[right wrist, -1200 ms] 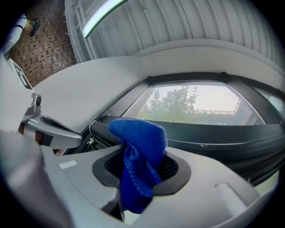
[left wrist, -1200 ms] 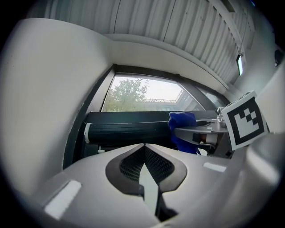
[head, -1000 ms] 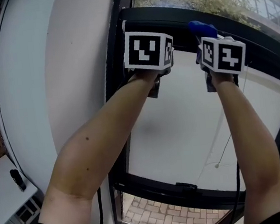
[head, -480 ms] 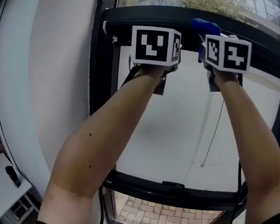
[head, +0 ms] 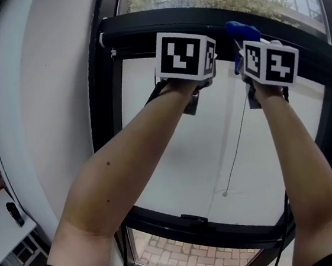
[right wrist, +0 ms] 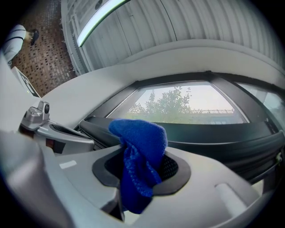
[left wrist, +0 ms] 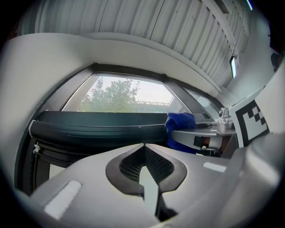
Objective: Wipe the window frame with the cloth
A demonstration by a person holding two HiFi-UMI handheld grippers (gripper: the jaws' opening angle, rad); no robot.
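Observation:
A blue cloth [right wrist: 139, 153] is pinched in my right gripper [right wrist: 141, 171], its bunched top sticking up past the jaws; in the head view the cloth [head: 241, 30] shows just above that gripper [head: 245, 46] against the black upper frame bar [head: 143, 36]. My left gripper [left wrist: 144, 167] is shut with nothing in it, held just below the same dark bar [left wrist: 98, 129]. In the head view the left gripper [head: 189, 67] is beside the right one, both raised to the bar. The blue cloth [left wrist: 180, 127] shows to the right in the left gripper view.
A white blind fills the window below the bar, with a thin pull cord [head: 234, 145] hanging down. The black side frame [head: 104, 136] stands at left, the lower frame bar [head: 194, 223] below. A white wall [head: 39, 114] is left; a small white table [head: 1, 228] sits bottom left.
The window frame has slid left and down in the head view as the head turned. Both grippers stay side by side at the upper bar, the cloth still held.

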